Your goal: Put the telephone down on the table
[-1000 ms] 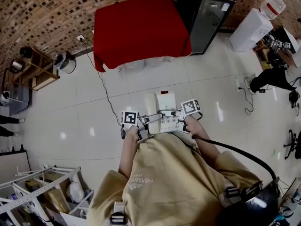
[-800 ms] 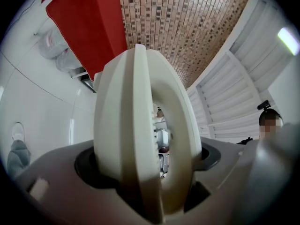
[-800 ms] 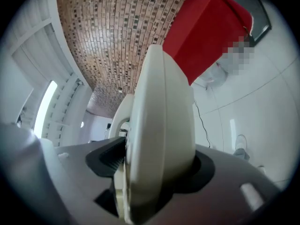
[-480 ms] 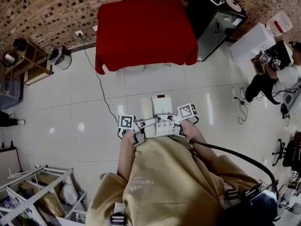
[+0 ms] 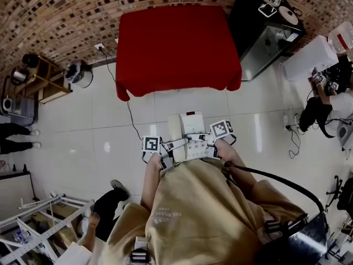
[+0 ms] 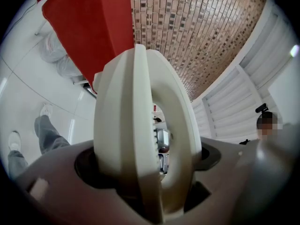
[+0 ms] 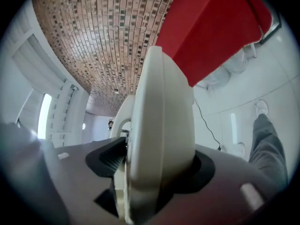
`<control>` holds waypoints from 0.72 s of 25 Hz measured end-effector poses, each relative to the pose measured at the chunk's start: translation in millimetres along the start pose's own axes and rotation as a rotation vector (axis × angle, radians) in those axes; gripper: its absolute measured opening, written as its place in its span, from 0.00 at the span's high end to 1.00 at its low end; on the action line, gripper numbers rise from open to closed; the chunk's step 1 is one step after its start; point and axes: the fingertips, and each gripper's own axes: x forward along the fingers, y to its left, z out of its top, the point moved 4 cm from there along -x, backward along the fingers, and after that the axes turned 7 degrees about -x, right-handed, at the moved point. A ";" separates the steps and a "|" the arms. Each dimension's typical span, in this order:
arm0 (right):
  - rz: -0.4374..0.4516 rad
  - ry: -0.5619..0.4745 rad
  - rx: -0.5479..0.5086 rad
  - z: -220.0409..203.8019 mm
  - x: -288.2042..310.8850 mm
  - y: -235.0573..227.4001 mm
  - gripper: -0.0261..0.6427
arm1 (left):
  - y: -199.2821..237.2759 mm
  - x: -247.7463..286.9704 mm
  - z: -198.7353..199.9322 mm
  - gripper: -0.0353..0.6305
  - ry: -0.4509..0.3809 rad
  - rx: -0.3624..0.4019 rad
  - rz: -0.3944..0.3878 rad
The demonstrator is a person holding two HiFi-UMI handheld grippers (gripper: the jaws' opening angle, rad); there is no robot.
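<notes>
Over the last second the red surface point(image 5: 176, 43) has grown and slid closer in the head view, so we have walked towards it with the load. A second person's legs point(image 6: 44, 135) have also come into sight off to the side. The telephone point(image 5: 190, 130) keeps its place between our two tools, so we judge this to be the carrying stretch, with the set-down still to come.

The left tool point(image 6: 143, 60) has its jaws bowed and meeting at the tips, with only a thin slit between them lower down. The right tool point(image 7: 151, 60) has its jaws pressed flat together. The gripper views do not show the contact itself. In the head view, though, each tool reaches in to one flank of the telephone, and we take both to be pinching it there.

The telephone hangs just right of the left tool and just left of the right one, over the floor point(image 5: 110, 126). The surface lies well ahead of both tools, its near edge beyond the telephone
</notes>
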 end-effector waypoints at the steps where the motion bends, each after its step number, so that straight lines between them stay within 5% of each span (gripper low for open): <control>1: 0.013 -0.001 0.013 15.1 -8.8 3.8 0.50 | -7.7 11.8 11.3 0.28 -0.005 0.011 0.010; 9: 0.090 -0.048 -0.100 157.1 -66.7 -2.4 0.51 | -69.4 94.6 118.4 0.28 -0.014 0.107 0.142; 16: 0.115 -0.024 -0.020 209.6 -88.5 -31.3 0.50 | -69.5 143.7 162.2 0.28 -0.035 0.030 0.146; 18: 0.098 -0.019 -0.049 218.0 -92.2 -45.8 0.50 | -69.7 151.7 173.5 0.28 -0.015 0.106 0.133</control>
